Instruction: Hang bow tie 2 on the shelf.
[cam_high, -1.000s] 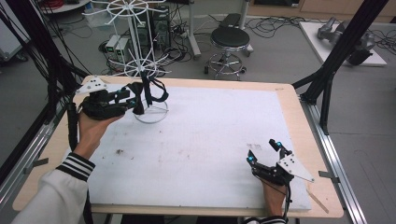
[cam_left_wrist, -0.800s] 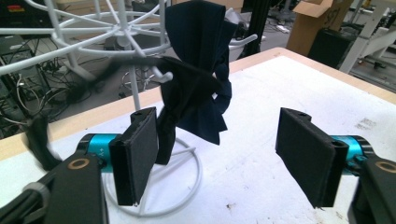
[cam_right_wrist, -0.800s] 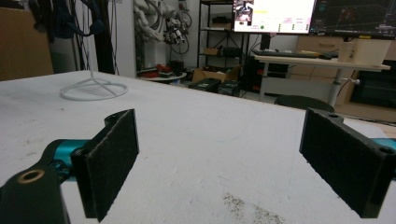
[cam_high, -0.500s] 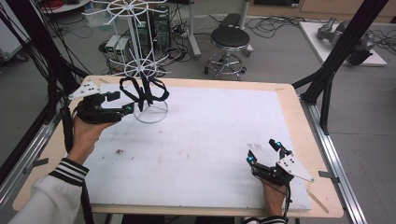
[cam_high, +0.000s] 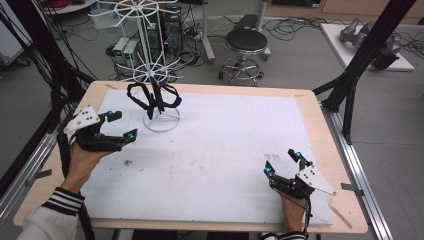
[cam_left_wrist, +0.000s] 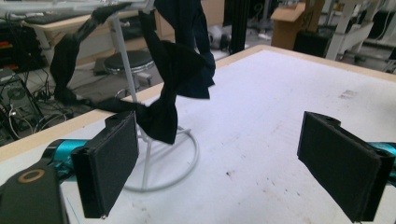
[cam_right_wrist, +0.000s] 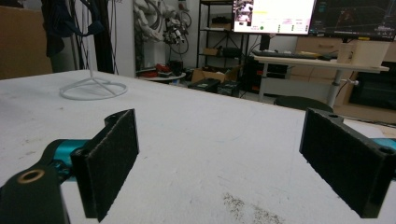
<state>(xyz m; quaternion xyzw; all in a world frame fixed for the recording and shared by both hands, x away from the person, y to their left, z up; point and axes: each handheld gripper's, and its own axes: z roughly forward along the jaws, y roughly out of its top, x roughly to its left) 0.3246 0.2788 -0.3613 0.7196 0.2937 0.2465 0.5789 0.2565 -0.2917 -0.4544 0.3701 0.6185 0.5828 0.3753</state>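
Note:
A black cloth band (cam_high: 152, 96), knotted like a bow, hangs from the lower spokes of a white wire rack (cam_high: 156, 75) at the table's back left. In the left gripper view the cloth (cam_left_wrist: 173, 79) dangles just beyond the jaws, over the rack's ring base (cam_left_wrist: 163, 172). My left gripper (cam_high: 125, 125) sits to the left of the rack and nearer the person. Its jaws have just been opening, and they now stand open with nothing between them (cam_left_wrist: 233, 158). My right gripper (cam_high: 281, 161) rests open and empty near the front right edge (cam_right_wrist: 224, 158).
The white mat (cam_high: 225, 145) covers most of the wooden table (cam_high: 310, 100). A small dark smudge (cam_high: 127, 162) lies on it near my left hand. The rack base (cam_right_wrist: 93, 88) shows far off in the right gripper view. A stool (cam_high: 245, 42) stands behind the table.
My left gripper has let go of the black cloth and drawn back from the rack, leftward and down, with its jaws wider. The cloth stays hanging on the rack. The right gripper has not moved.

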